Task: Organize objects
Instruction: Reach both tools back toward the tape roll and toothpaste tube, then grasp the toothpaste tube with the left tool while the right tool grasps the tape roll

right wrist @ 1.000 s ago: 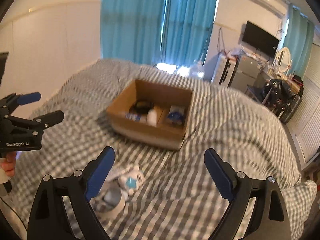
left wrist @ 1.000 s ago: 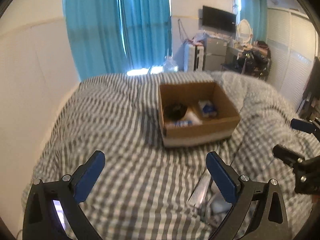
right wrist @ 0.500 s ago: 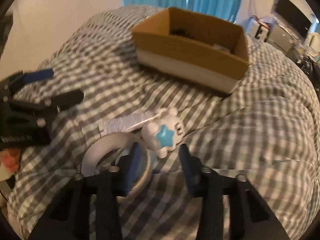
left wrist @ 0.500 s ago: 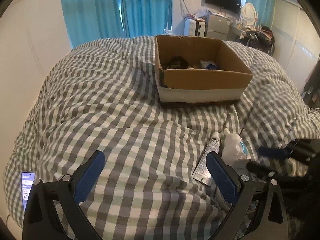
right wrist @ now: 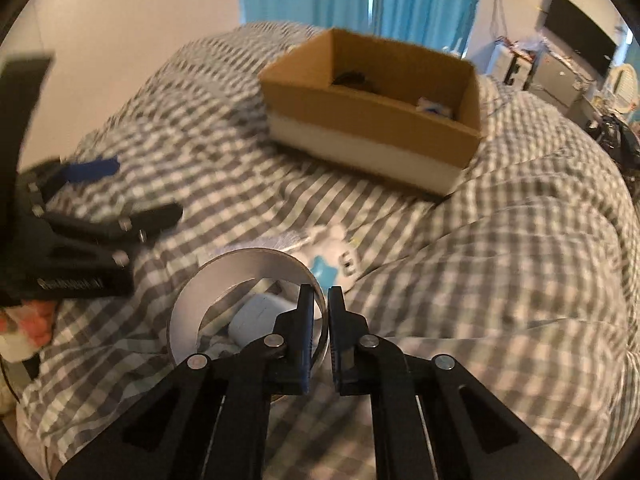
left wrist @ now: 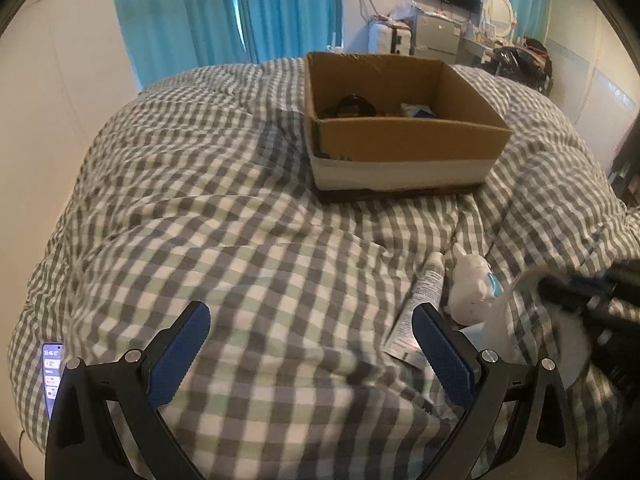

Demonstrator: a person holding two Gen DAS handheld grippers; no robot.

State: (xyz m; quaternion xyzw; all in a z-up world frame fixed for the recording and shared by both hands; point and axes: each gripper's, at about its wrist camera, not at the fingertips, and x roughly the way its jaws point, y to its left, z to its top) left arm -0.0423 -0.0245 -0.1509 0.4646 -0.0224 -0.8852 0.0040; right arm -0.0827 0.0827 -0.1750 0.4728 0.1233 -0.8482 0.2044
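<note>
My right gripper is shut on the rim of a white tape roll and holds it tilted just above the bed; in the left wrist view the roll shows at the right edge. A white plush toy with a blue star, a white tube and a small white case lie beside it on the checked duvet. A cardboard box holding several items stands further back. My left gripper is open and empty over the bed, left of the tube.
A phone lies at the bed's left edge. A wall runs along the left side. Blue curtains hang behind the bed. Furniture and clutter fill the far right of the room.
My right gripper has closed on the tape roll's rim and tipped the roll up off the duvet. My left gripper stays open and has barely moved.
</note>
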